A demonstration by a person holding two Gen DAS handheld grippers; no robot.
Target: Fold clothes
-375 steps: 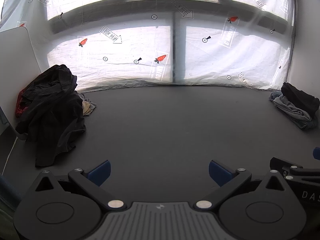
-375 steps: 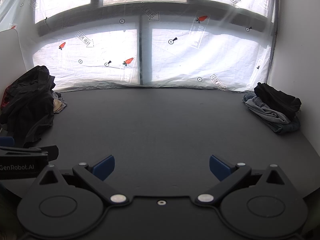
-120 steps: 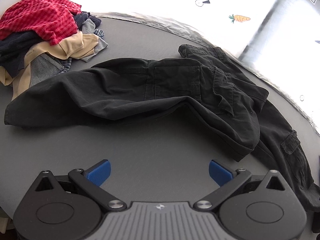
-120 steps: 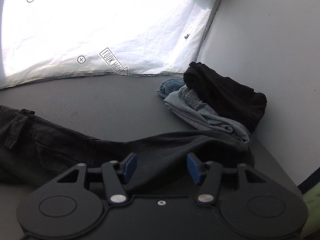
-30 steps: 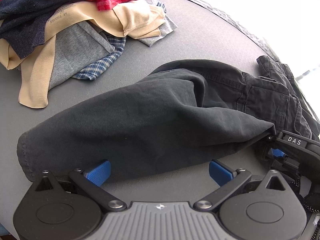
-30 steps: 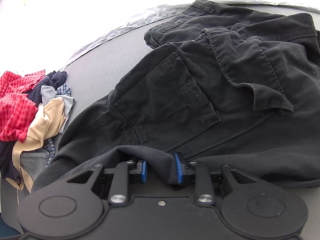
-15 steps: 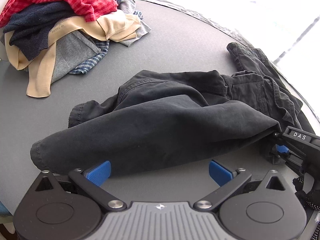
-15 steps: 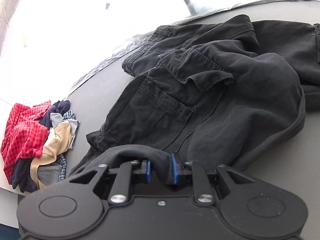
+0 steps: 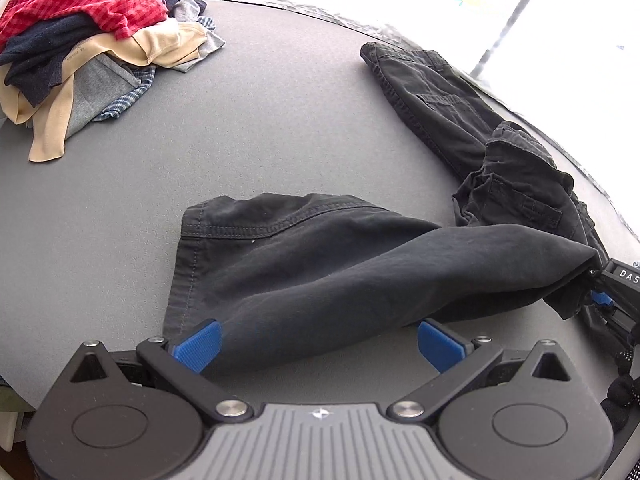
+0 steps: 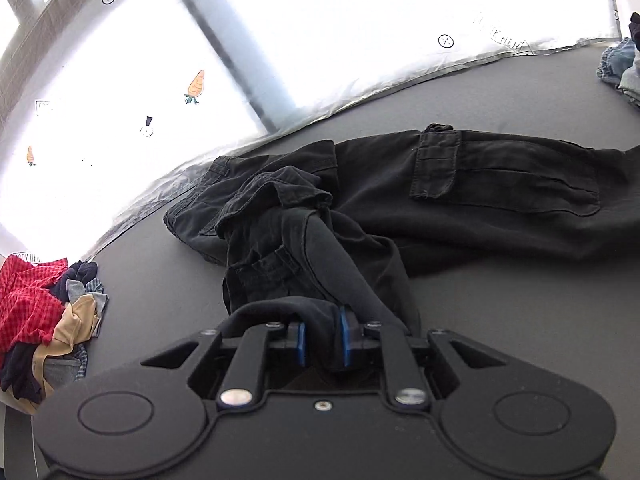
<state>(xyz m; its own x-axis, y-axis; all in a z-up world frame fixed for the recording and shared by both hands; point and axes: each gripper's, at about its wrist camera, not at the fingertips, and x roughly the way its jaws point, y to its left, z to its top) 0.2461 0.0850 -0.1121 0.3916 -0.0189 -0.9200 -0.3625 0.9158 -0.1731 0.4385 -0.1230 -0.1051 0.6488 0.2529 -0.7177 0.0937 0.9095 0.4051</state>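
Observation:
Black cargo trousers [image 9: 320,264] lie rumpled on the grey table [image 9: 260,120]. My left gripper [image 9: 319,345] is open and wide, and one trouser leg's hem end passes loosely between its blue pads [image 9: 198,344]. At the right edge of that view the right gripper [image 9: 604,292] holds the same leg lifted off the table. In the right wrist view my right gripper [image 10: 322,340] has its jaws closing on a bunched fold of the trousers [image 10: 500,184], pads pressing the cloth. The other leg with its cargo pocket stretches away to the right.
A pile of unfolded clothes [image 9: 88,48], red check on top, sits at the table's far left, also seen as the pile [image 10: 44,320]. Folded jeans [image 10: 624,64] lie at the far right. A bright white sheet [image 10: 360,20] hangs behind the table.
Both grippers have moved right, away from the clothes pile, dragging the trouser leg with them. The right jaws have narrowed on the cloth. The hem now lies between the left fingers.

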